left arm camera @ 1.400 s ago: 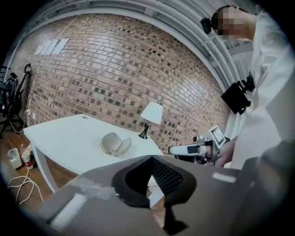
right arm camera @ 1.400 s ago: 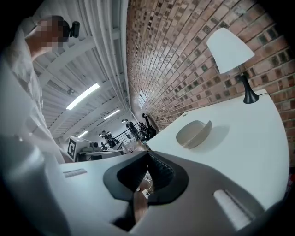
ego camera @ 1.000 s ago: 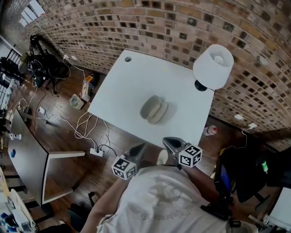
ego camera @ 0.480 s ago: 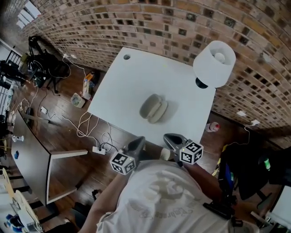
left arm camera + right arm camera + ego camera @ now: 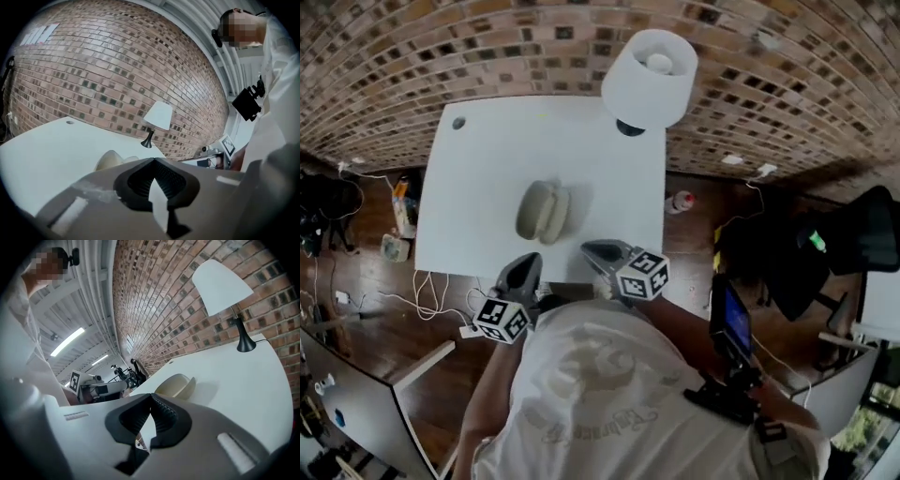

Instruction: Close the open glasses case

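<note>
The left hand-held gripper (image 5: 528,263) and right hand-held gripper (image 5: 591,249) both have their jaws pressed together, empty. The open glasses case (image 5: 542,210) lies on the table (image 5: 487,159) ahead of them, untouched. It is probably a light, rigid, smooth clamshell: push the lid's free edge and steady the base.

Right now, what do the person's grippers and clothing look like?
Both the left gripper and right gripper have grey bodies tapering to a point, with black ribbed pads. Each carries a white cube with black square markers. The person wears a pale printed shirt.
</note>
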Action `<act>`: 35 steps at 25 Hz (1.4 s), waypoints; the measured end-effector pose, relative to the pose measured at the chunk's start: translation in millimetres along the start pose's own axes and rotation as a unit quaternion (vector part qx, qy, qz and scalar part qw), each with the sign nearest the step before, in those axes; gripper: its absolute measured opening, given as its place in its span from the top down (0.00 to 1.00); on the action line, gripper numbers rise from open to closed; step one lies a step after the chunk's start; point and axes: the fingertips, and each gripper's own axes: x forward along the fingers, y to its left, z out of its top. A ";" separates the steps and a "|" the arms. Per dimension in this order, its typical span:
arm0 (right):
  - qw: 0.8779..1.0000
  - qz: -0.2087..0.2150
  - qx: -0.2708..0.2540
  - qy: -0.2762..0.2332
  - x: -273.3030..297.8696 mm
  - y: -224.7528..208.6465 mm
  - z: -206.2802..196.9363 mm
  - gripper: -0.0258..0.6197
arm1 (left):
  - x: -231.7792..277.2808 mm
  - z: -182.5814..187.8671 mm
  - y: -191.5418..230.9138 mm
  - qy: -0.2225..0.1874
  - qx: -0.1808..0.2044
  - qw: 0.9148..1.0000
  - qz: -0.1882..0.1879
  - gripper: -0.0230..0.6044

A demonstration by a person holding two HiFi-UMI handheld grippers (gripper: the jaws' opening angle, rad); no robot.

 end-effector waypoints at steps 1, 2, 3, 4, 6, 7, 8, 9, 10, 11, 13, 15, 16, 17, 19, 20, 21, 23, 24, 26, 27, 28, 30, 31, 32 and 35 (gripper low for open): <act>1.000 0.000 -0.004 -0.004 7.7 -0.9 4.8 0.95 | 1.5 8.5 5.8 0.000 0.005 1.000 -0.001 0.96; 1.000 0.000 -0.006 -0.007 12.0 -2.9 8.9 0.95 | 4.6 10.9 9.9 0.002 0.008 1.000 -0.003 0.96; 1.000 -0.001 -0.006 -0.009 13.3 -5.3 11.9 0.95 | 8.2 8.0 12.9 0.004 0.008 1.000 -0.007 0.96; 1.000 -0.005 -0.003 -0.010 12.9 -7.4 13.6 0.95 | 11.4 4.6 14.4 0.008 0.008 1.000 -0.011 0.96; 1.000 -0.016 0.004 -0.014 12.9 -9.6 14.1 0.95 | 14.4 0.0 18.1 0.016 0.007 1.000 -0.024 0.96; 1.000 -0.021 0.007 -0.015 14.3 -9.8 13.9 0.95 | 14.9 -1.4 22.0 0.019 0.006 0.999 -0.030 0.96; 0.999 -0.027 0.010 -0.017 16.4 -9.9 14.4 0.95 | 15.7 -0.7 26.2 0.021 0.007 0.999 -0.037 0.96; 0.999 -0.033 0.012 -0.019 18.8 -10.3 15.5 0.95 | 17.2 1.5 30.2 0.023 0.008 0.999 -0.043 0.96; 0.999 -0.039 0.013 -0.022 21.2 -11.0 17.2 0.95 | 19.2 4.3 33.8 0.024 0.010 0.998 -0.049 0.96; 0.999 -0.045 0.014 -0.025 23.6 -11.7 19.2 0.95 | 21.1 7.0 36.9 0.026 0.013 0.998 -0.056 0.96; 0.998 -0.055 0.017 -0.031 27.8 -12.1 22.8 0.95 | 24.1 10.6 41.8 0.030 0.019 0.997 -0.069 0.96; 0.997 -0.064 0.018 -0.037 30.1 -11.4 26.0 0.95 | 26.7 12.0 44.3 0.034 0.024 0.996 -0.082 0.96; 0.997 -0.069 0.019 -0.040 30.0 -10.9 27.2 0.95 | 28.1 12.4 44.4 0.037 0.026 0.995 -0.088 0.96; 0.996 -0.075 0.021 -0.043 28.9 -10.8 27.8 0.95 | 29.6 12.6 43.8 0.039 0.029 0.994 -0.095 0.96; 0.994 -0.090 0.026 -0.049 24.6 -12.3 27.0 0.95 | 33.8 13.1 41.8 0.044 0.034 0.992 -0.112 0.96; 0.993 -0.099 0.029 -0.052 22.7 -13.7 26.2 0.95 | 36.1 13.7 41.4 0.047 0.037 0.991 -0.121 0.96; 0.992 -0.108 0.031 -0.055 21.8 -14.9 25.6 0.95 | 38.0 14.6 42.2 0.049 0.040 0.990 -0.129 0.96; 0.990 -0.124 0.037 -0.061 24.1 -15.1 24.7 0.95 | 38.5 16.7 47.2 0.054 0.044 0.987 -0.142 0.96; 0.989 -0.130 0.041 -0.063 26.9 -14.2 24.1 0.95 | 37.2 17.6 50.6 0.056 0.045 0.987 -0.147 0.96; 0.987 -0.141 0.050 -0.067 34.0 -11.4 21.7 0.95 | 32.7 18.5 57.6 0.060 0.047 0.985 -0.155 0.96; 0.986 -0.145 0.054 -0.069 37.5 -9.8 20.1 0.95 | 30.0 18.3 61.0 0.062 0.047 0.984 -0.158 0.96; 0.985 -0.149 0.058 -0.070 40.5 -8.4 18.5 0.95 | 27.4 18.0 64.2 0.063 0.048 0.984 -0.160 0.96; 0.983 -0.158 0.065 -0.070 44.4 -7.3 16.0 0.95 | 22.9 17.5 69.4 0.065 0.047 0.983 -0.164 0.96; 0.982 -0.165 0.068 -0.069 45.5 -7.8 14.8 0.95 | 21.0 16.9 71.5 0.065 0.047 0.983 -0.166 0.96; 0.980 -0.173 0.071 -0.068 46.1 -9.0 13.1 0.95 | 19.2 15.8 73.5 0.066 0.046 0.983 -0.167 0.96; 0.974 -0.200 0.087 -0.066 46.8 -15.6 5.4 0.95 | 13.7 12.4 79.2 0.067 0.040 0.982 -0.171 0.96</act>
